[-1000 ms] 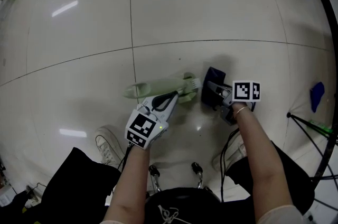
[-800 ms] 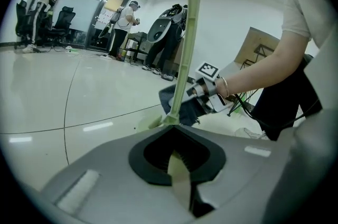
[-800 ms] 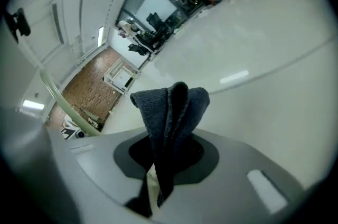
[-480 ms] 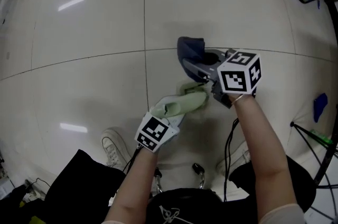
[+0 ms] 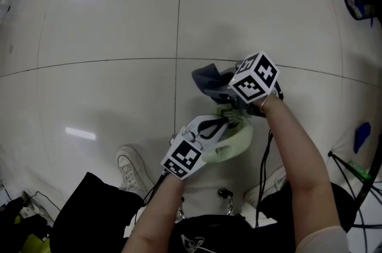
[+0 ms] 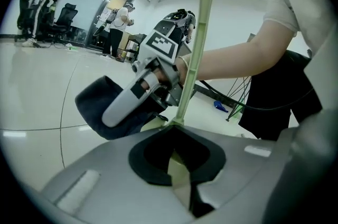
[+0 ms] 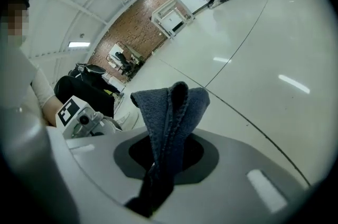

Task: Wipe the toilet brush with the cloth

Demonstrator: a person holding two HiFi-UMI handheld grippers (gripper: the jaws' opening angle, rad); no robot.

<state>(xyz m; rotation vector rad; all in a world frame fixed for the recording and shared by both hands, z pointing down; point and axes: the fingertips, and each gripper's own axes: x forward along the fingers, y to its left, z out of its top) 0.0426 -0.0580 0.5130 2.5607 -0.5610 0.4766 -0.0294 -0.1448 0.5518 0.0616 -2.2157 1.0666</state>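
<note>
Head view with both gripper views; one person, seen from above, holds two grippers over a pale, glossy tiled floor (image 5: pixel 107 37).

Left gripper (image 5: pixel 221 122): its fingers are closed on the one toilet brush (image 5: pixel 234 141), a pale green item. In the left gripper view the brush's thin handle (image 6: pixel 203 17) rises out of the pinched fingers and runs up past the top edge of that view. In the head view the brush's broader pale green part lies just to the right of this gripper, held clear of the floor.

Right gripper (image 5: pixel 222 89): its fingers are clamped on the one cloth (image 7: pixel 170 106), a dark blue, folded terry piece that stands up out of the fingers in two or three layers. In the head view the cloth hangs off the far side of this gripper, just beyond the brush's upper end. Whether cloth and brush touch cannot be told.

The two grippers sit close together, fingers angled toward each other, each carrying one marker cube.

Other items, counted: one white shoe (image 5: pixel 132 167) on the floor below the left gripper; one small blue object (image 5: pixel 360 136) near the right edge; two standing people (image 6: pixel 123 19) far off in the left gripper view.
</note>
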